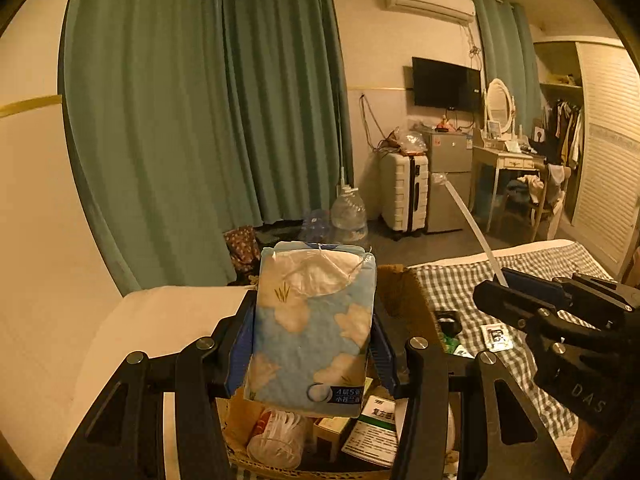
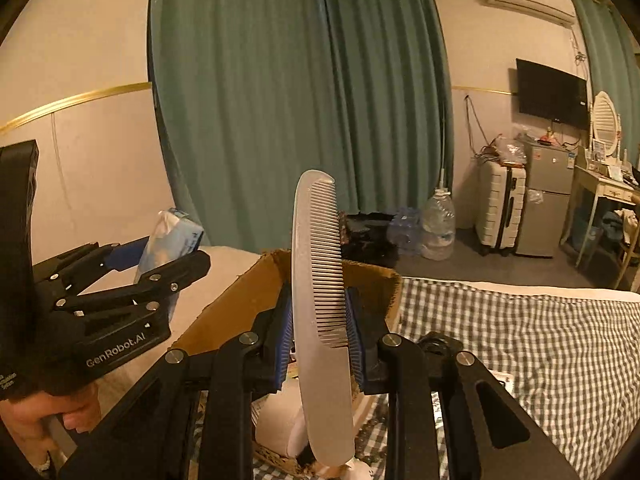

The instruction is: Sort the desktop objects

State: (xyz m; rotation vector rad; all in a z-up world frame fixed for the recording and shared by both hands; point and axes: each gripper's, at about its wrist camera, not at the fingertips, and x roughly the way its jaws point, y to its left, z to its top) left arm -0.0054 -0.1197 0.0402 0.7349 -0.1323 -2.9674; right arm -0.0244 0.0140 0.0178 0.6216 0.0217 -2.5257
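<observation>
Blue-padded left gripper (image 1: 308, 344) clamps a tissue pack (image 1: 312, 332) above the cardboard box (image 1: 404, 300), seemingly for dropping in. Right gripper (image 2: 318, 336) pinches a comb (image 2: 316, 300) upright beside it.

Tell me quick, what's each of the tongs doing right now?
Left tongs: closed on the blue flowered tissue pack, held above the cardboard box.
Right tongs: closed on the pale comb, standing upright.

Left gripper (image 2: 160, 256) reads "GenRobot.AI"; right gripper (image 1: 516, 284) perhaps "DAS"; tissue pack (image 1: 312, 328) "4层5".
</observation>
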